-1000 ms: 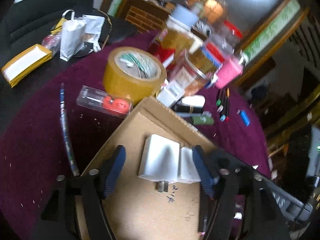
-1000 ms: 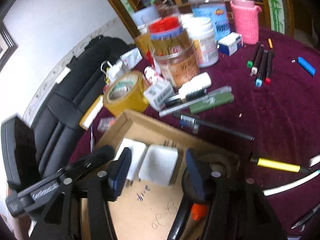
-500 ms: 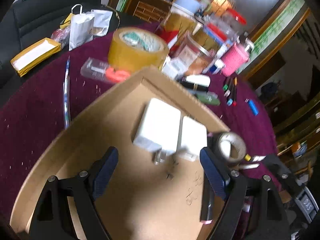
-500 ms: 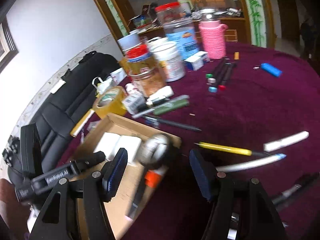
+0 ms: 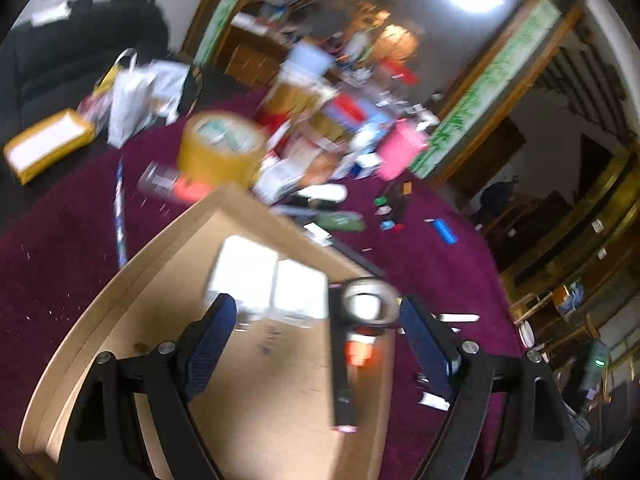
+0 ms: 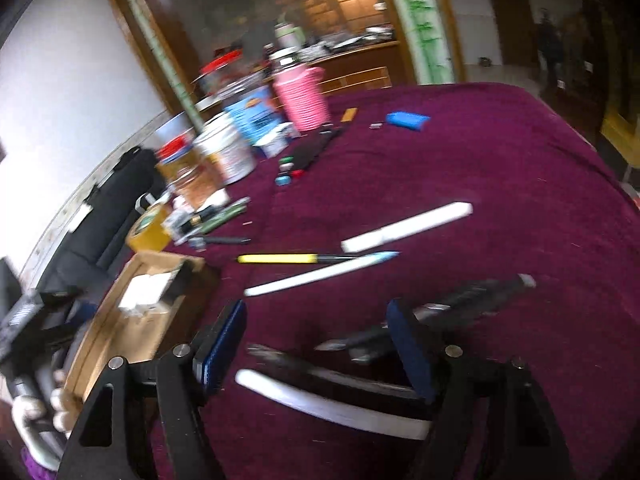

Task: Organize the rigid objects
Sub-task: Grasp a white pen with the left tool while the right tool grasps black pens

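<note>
The left gripper (image 5: 316, 338) stands open over the shallow cardboard box (image 5: 120, 280) on the maroon-clothed table (image 5: 60, 240); its jaws have just been opening, and nothing is pinched between them. In the box lie two white chargers (image 5: 272, 276) side by side and, just beside them, what looks like a black flashlight (image 5: 360, 308) with an orange button, though blur leaves that unsure. The right gripper (image 6: 316, 344) is also open, jaws just widening, over dark pens (image 6: 440, 312) and a white pen (image 6: 328, 408) on the cloth. A yellow pen (image 6: 280, 258) lies near the box.
</note>
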Demonstrator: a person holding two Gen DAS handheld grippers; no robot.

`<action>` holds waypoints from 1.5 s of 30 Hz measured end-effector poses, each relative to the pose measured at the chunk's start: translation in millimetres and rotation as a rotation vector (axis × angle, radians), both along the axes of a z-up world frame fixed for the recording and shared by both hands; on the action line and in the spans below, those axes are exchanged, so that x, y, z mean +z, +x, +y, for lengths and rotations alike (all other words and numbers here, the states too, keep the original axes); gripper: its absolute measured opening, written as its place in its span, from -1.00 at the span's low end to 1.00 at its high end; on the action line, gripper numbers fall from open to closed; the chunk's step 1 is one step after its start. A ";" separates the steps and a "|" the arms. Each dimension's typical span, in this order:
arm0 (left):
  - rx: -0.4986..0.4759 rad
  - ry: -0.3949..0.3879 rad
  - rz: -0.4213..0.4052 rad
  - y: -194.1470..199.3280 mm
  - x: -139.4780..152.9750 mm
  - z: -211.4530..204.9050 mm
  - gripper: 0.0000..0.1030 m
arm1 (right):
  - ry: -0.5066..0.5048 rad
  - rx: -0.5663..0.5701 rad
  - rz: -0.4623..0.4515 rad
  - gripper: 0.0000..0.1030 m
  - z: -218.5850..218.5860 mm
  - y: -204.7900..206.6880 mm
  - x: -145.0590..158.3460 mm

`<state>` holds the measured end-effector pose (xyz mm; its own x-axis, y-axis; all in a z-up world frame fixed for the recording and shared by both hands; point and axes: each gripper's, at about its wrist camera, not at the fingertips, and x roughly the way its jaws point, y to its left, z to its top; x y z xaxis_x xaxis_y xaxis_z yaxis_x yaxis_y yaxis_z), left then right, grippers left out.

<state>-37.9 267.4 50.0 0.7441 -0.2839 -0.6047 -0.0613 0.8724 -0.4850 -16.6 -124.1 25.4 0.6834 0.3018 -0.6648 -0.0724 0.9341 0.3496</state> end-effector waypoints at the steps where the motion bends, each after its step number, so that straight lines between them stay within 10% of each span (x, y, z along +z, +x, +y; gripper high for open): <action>1: -0.022 0.027 -0.015 -3.7 8.8 -10.7 0.67 | 0.001 -0.020 -0.001 0.49 -8.3 -1.2 -2.3; 19: -0.371 0.299 0.136 39.5 -13.7 -187.8 0.69 | -0.002 -0.150 -0.034 0.51 -80.6 14.8 -21.7; 24: -0.428 0.509 0.168 77.7 -47.7 -227.0 0.68 | 0.003 -0.142 -0.061 0.63 -81.1 8.6 -16.7; 30: -0.497 0.655 0.195 108.4 -76.3 -253.8 0.08 | 0.004 -0.126 -0.049 0.63 -76.9 12.0 -17.1; 34: -0.557 0.595 0.197 107.0 -77.7 -257.0 -0.65 | 0.005 -0.128 -0.039 0.63 -77.0 12.0 -18.2; 45: -0.587 0.615 0.216 91.4 -74.8 -264.3 -0.75 | 0.037 -0.144 -0.011 0.63 -84.0 14.0 -23.1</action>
<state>53.4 3.1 -24.8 0.4319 -0.1622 -0.8872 0.4434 0.8948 0.0523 -2.6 -208.2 2.3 0.7289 0.2244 -0.6468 0.0573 0.9214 0.3843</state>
